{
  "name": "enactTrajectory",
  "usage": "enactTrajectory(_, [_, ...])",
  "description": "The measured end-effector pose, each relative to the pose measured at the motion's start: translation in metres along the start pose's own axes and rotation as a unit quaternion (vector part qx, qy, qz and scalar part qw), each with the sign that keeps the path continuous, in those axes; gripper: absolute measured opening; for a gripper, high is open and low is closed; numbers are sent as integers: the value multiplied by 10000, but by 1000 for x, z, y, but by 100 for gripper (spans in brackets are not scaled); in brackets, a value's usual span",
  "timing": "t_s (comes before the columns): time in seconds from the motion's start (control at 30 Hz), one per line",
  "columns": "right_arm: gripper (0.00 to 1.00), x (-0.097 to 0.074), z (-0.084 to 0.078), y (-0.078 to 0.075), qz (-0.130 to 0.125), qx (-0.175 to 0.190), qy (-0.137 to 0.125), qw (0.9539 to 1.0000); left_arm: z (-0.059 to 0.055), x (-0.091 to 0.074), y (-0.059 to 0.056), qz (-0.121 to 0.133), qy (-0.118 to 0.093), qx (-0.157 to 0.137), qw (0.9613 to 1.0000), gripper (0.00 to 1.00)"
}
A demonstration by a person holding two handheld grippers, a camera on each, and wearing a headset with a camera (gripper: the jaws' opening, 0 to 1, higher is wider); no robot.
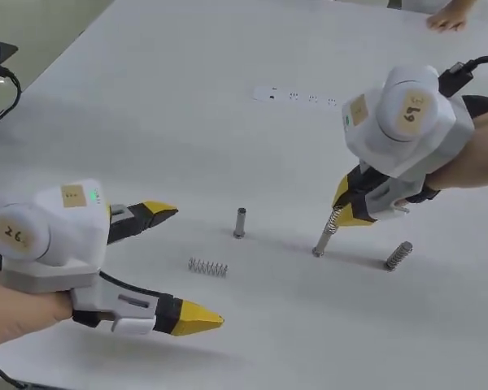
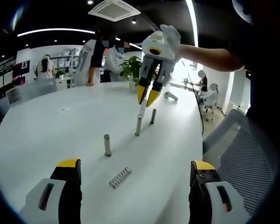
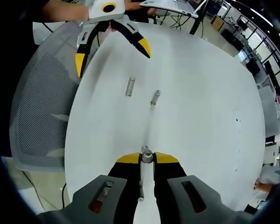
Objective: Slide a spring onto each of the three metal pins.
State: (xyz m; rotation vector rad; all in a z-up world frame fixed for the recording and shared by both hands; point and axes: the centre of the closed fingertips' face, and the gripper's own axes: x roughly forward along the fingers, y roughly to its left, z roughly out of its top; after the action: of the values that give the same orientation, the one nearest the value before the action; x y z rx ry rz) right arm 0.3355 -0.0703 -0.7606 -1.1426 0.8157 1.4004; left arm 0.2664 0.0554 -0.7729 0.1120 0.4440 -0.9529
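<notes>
White table [image 1: 146, 122], broad, rounded edge, matt top. On table, far side: white power strip [image 1: 297, 97]. At table's near edge: grey mesh chair [image 3: 37, 107]. Beyond table: potted plant [image 2: 133, 69], white shelving [image 2: 60, 61], standing people [image 2: 91, 56]. Above table: dark ceiling [image 2: 51, 11], square vent [image 2: 114, 9], curved light strip [image 2: 56, 31], small spotlights [image 2: 90, 2]. Lit evenly, soft shadows.

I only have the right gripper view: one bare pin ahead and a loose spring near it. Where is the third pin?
Observer: The third pin stands close beside yours, on the side away from the bare pin. It already wears a spring.
Operator: How far down is the spring in my jaws?
Observer: The held spring covers the top part of its pin, just below the right gripper. The lower shaft is bare.
</notes>
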Motion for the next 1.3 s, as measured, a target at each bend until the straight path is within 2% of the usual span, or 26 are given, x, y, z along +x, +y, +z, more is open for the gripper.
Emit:
enactTrajectory(0.17, [7, 2, -1, -2, -51, -35, 17, 10000, -1, 0, 0, 8, 3, -31, 10000, 94])
enactTrajectory(0.8, [7, 9, -2, 1, 29, -12, 35, 10000, -1, -1, 1, 40, -23, -58, 10000, 96])
enactTrajectory(1.3, [7, 23, -6, 2, 126, -2, 65, 9999, -2, -3, 4, 75, -6, -79, 9999, 96])
